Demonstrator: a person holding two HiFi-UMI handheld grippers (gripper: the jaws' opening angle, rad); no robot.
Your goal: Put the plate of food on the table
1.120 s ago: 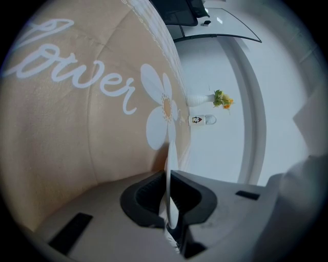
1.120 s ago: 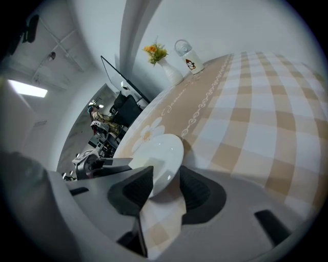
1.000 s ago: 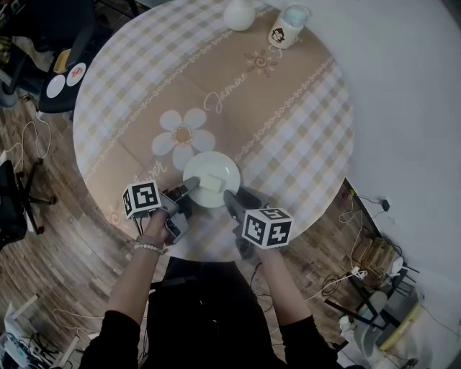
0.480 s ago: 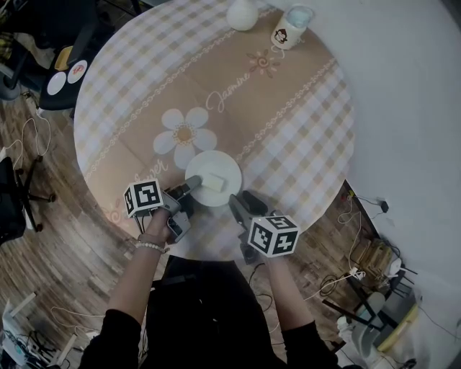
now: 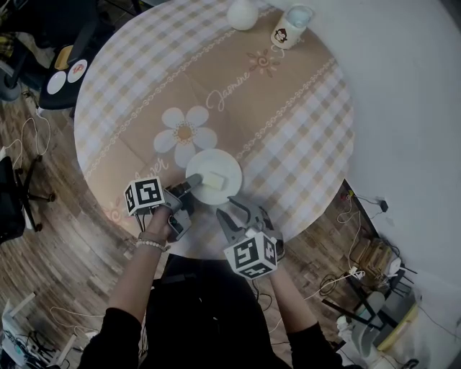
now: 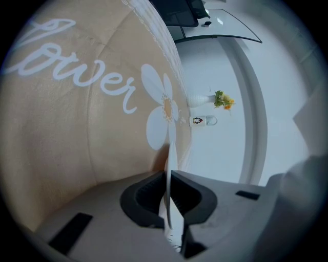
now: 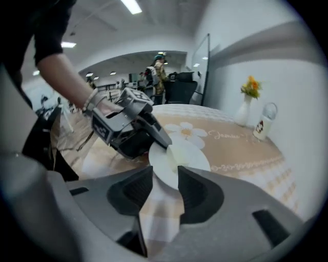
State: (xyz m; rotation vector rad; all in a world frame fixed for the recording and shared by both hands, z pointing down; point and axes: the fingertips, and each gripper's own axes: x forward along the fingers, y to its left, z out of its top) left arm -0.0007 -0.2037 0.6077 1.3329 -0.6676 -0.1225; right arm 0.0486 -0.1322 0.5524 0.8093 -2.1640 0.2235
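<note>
A white plate (image 5: pixel 216 167) with a pale block of food (image 5: pixel 213 181) rests on the round checked table (image 5: pixel 302 144), near its front edge. My left gripper (image 5: pixel 191 182) is shut on the plate's near-left rim; in the left gripper view the plate (image 6: pixel 169 158) runs edge-on between the pads. My right gripper (image 5: pixel 238 210) hovers just short of the plate's near edge, at the table's rim. Its jaws are closing with nothing between them. In the right gripper view the plate (image 7: pixel 185 153) lies beyond the right gripper (image 7: pixel 165 178), with the left gripper (image 7: pixel 160 139) on the plate's left edge.
A white vase (image 5: pixel 243 14) and a printed mug (image 5: pixel 289 29) stand at the table's far edge. A dark chair with round discs (image 5: pixel 65 76) is at the left. Wood floor with cables surrounds the table; a white wall is on the right.
My right gripper has pulled back from the plate's rim toward the person and swung a little left. The left gripper and the plate have stayed put.
</note>
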